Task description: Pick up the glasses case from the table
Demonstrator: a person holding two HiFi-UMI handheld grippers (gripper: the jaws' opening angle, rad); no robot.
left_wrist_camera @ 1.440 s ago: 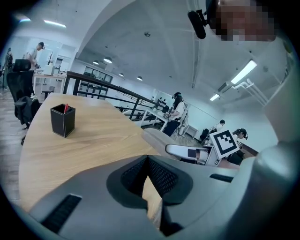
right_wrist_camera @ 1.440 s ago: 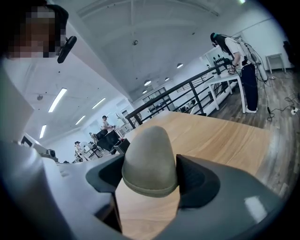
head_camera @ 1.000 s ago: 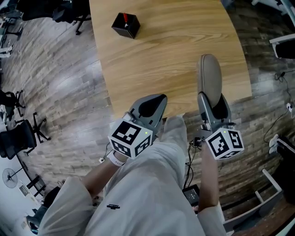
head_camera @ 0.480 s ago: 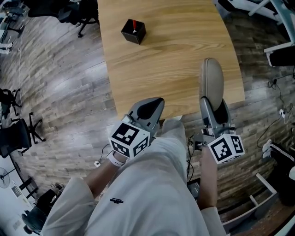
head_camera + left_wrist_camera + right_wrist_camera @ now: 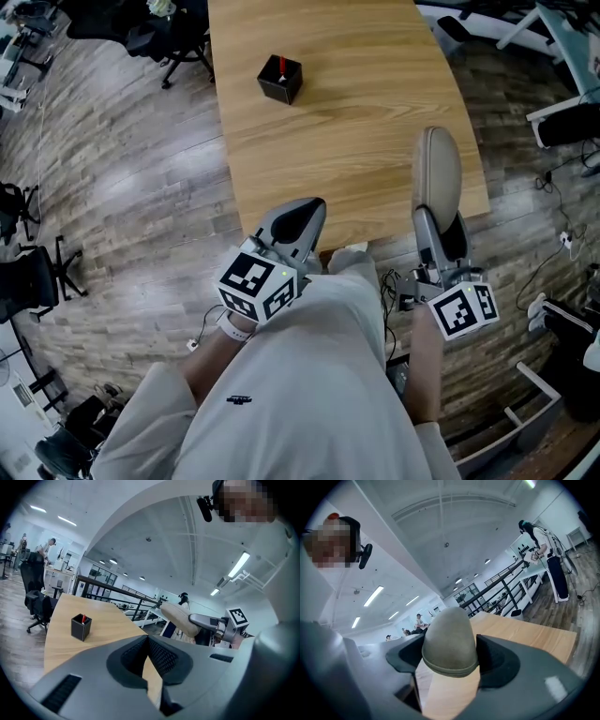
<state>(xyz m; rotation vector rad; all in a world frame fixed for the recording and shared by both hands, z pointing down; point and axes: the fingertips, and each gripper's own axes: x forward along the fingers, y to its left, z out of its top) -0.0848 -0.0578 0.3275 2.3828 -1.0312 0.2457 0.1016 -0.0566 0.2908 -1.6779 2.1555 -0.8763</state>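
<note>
Clamping the glasses case point(image 5: 437, 169) between its fingers, the right gripper point(image 5: 439, 223) holds it seemingly clear of the table point(image 5: 337, 112); pickup looks done.

Counts — one counter, two tools, three small things.
One counter point(image 5: 347, 141); one black pen holder point(image 5: 280, 79) in the upper middle of the frame, one red pen point(image 5: 281, 64) in it; one glasses case point(image 5: 437, 173) right of centre; two tools — the left tool point(image 5: 302, 214) at centre, the right tool point(image 5: 440, 230) to its right.
</note>
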